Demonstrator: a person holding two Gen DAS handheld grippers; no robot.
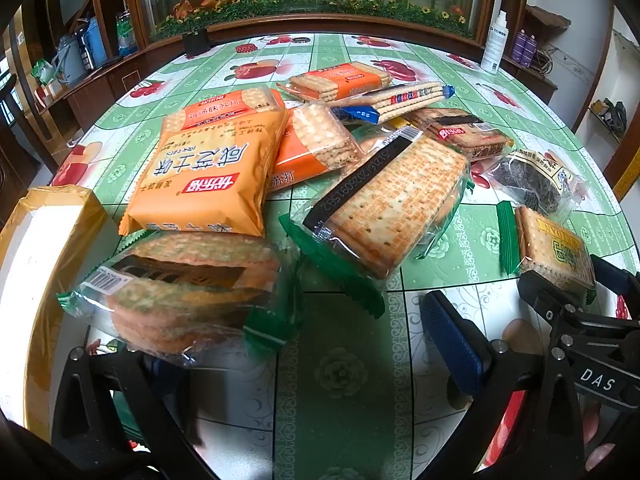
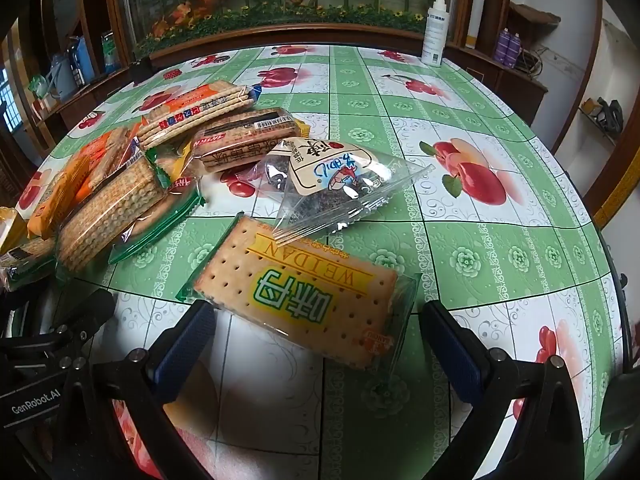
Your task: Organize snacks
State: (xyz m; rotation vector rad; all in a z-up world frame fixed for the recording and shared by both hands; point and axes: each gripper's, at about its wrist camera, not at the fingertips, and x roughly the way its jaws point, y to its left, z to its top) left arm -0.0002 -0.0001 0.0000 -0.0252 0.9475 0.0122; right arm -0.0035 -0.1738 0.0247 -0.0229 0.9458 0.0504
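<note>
Several cracker packets lie heaped on the green fruit-print table (image 1: 344,360). The big orange bag (image 1: 208,176) sits at the left of the heap. A green-ended cracker packet (image 1: 180,292) lies over the left finger of my left gripper (image 1: 288,320), whose jaws stand wide open; its blue-padded right finger (image 1: 452,340) touches nothing. My right gripper (image 2: 316,320) is open too, and the WEIDAN cracker packet (image 2: 304,300) lies flat between its fingertips with neither pad pressing on it. A clear bag of dark snack (image 2: 332,176) rests just beyond that packet.
A yellow-and-white carton (image 1: 40,260) stands at the table's left edge. A white spray bottle (image 2: 434,32) is at the far rim, before a wooden cabinet with artificial flowers. The right half of the table (image 2: 500,208) holds no packets. The two grippers sit side by side.
</note>
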